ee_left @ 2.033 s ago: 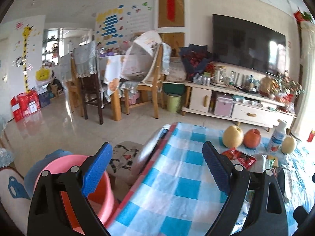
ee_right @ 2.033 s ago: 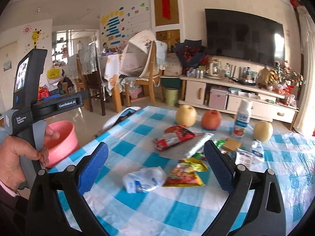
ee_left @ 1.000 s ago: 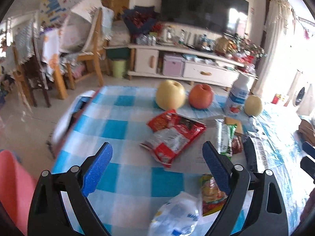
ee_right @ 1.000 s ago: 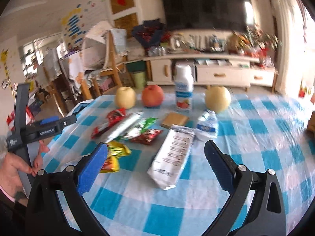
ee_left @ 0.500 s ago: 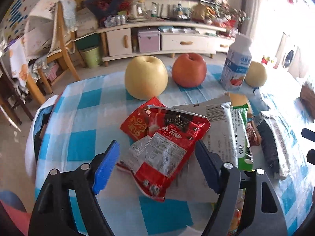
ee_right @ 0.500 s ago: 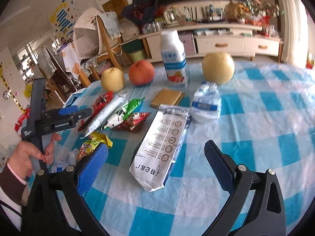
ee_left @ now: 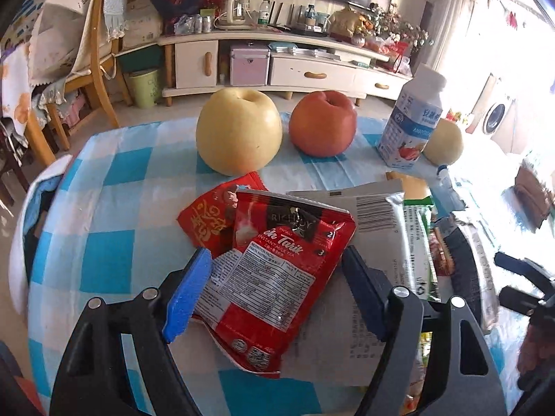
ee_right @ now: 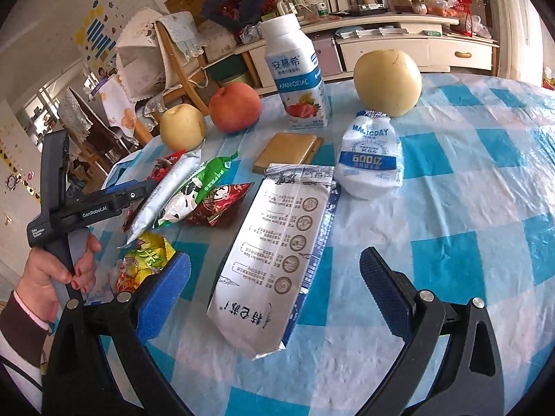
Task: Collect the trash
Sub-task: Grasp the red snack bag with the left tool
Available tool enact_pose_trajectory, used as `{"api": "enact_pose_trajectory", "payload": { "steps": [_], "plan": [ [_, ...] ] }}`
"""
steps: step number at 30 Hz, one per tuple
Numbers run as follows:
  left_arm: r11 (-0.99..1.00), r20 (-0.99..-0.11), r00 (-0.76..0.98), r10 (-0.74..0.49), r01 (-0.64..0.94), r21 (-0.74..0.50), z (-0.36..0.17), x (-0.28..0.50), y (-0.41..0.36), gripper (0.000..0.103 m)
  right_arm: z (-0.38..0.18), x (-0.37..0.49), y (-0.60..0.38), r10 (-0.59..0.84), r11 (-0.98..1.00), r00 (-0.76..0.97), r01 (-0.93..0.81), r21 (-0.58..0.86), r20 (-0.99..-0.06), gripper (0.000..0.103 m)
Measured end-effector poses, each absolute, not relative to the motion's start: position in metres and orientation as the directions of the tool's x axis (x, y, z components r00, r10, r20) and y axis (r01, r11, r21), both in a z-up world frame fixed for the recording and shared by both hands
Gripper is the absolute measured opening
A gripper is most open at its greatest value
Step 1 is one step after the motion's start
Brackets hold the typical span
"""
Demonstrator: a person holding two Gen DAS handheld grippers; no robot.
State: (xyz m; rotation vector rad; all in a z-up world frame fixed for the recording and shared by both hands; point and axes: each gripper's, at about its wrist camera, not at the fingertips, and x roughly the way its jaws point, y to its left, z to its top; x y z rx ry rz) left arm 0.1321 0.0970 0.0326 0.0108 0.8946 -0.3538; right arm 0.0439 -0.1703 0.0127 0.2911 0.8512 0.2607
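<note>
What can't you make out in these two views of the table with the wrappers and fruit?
- Left wrist view: the silver wrapper lies partly under the red tea packet; its near end is hidden.
- Left wrist view: the far yellow fruit is washed out by window glare.
- Right wrist view: the yellow snack bag is partly behind the right tool.

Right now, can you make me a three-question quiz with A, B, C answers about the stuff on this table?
1. Where is the red apple?
A. between a yellow pear and the milk bottle
B. inside a basket
C. on top of the silver bag

2. How many round fruits are on the table?
A. one
B. three
C. five

3. What is the left gripper doing?
A. squeezing an apple
B. open around the red tea packet
C. shut and empty

Answers: 1 A, it sits between the pear and the milk bottle. 2 B, two pears plus one apple. 3 B, its fingers stand apart on either side of the red tea packet.
</note>
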Motion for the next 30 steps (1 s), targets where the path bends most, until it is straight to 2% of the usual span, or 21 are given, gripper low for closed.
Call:
{"api": "enact_pose_trajectory", "payload": {
  "steps": [5,7,9,13,15,19,23,27,30],
  "plan": [
    [0.942,-0.752,0.585,-0.305,0.304,-0.145,0.031,0.129,0.095,0.077,0.012,0.048,-0.167,0.336,0.933,0.636,-0.124,0.338,-0.694,0.099],
    [0.942,-0.753,0.583,-0.303,0.303,-0.145,0.031,0.129,0.095,0.081,0.013,0.050,-0.167,0.331,0.935,0.640,-0.124,0.332,-0.694,0.099],
    [0.942,-0.763,0.569,-0.306,0.296,-0.157,0.029,0.133,0.100,0.089,0.013,0.050,-0.169,0.328,0.936,0.641,-0.123,0.329,-0.694,0.099],
    [0.935,-0.774,0.533,-0.341,0.273,-0.224,0.019,0.137,0.119,0.095,0.015,0.051,-0.170,0.331,0.935,0.643,-0.126,0.331,-0.690,0.099],
    [0.932,-0.774,0.526,-0.354,0.265,-0.247,0.017,0.138,0.124,0.095,0.015,0.051,-0.169,0.332,0.935,0.644,-0.132,0.328,-0.689,0.099],
    [0.931,-0.768,0.533,-0.355,0.276,-0.239,0.017,0.136,0.119,0.092,0.011,0.055,-0.168,0.328,0.937,0.637,-0.125,0.326,-0.698,0.099],
    [0.922,-0.751,0.540,-0.381,0.279,-0.268,0.019,0.133,0.114,0.073,0.008,0.057,-0.169,0.316,0.941,0.637,-0.115,0.319,-0.703,0.099],
    [0.928,-0.750,0.550,-0.367,0.273,-0.254,0.022,0.127,0.108,0.066,0.007,0.057,-0.167,0.317,0.941,0.638,-0.119,0.317,-0.702,0.099],
    [0.932,-0.757,0.547,-0.358,0.260,-0.253,0.023,0.120,0.105,0.064,0.006,0.058,-0.167,0.317,0.941,0.638,-0.122,0.314,-0.702,0.099]
  ]
}}
